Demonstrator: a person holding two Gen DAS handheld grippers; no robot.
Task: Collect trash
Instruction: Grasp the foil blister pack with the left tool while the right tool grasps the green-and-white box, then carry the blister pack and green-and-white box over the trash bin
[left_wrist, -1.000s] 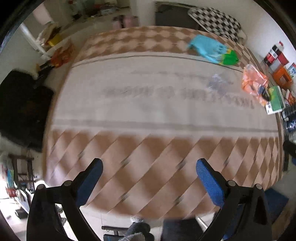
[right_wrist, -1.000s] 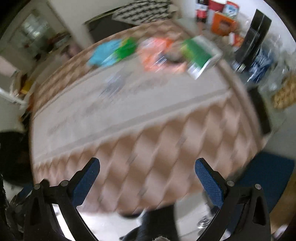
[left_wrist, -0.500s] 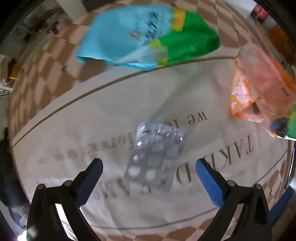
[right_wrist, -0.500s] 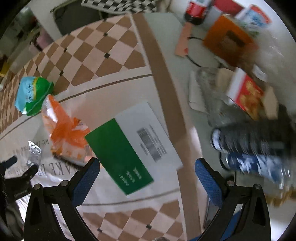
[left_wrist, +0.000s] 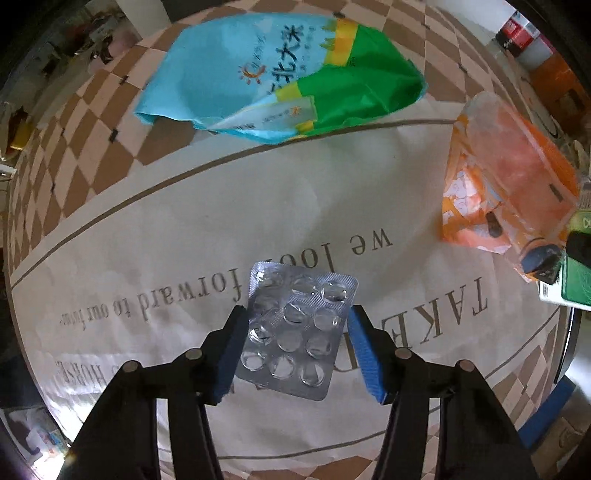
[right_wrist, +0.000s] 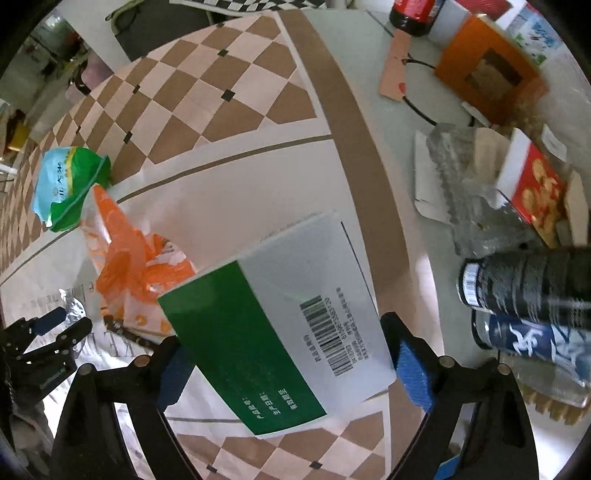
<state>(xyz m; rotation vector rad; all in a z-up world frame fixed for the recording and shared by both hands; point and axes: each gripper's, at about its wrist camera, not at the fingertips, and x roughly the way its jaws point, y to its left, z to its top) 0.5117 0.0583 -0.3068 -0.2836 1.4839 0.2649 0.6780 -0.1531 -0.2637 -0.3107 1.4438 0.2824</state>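
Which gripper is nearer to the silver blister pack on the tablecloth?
Left. The left gripper straddles the blister pack, its jaws closing around it. The right gripper is farther off, straddling the green and white box, beyond the orange bag.

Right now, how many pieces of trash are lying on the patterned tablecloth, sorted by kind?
Plastic bags: 2, a blue-green bag and an orange bag
Empty blister packs: 1, the blister pack between the closing left gripper's pads
Cardboard boxes: 1, the green-white box between the closing right gripper's pads
Total: 4
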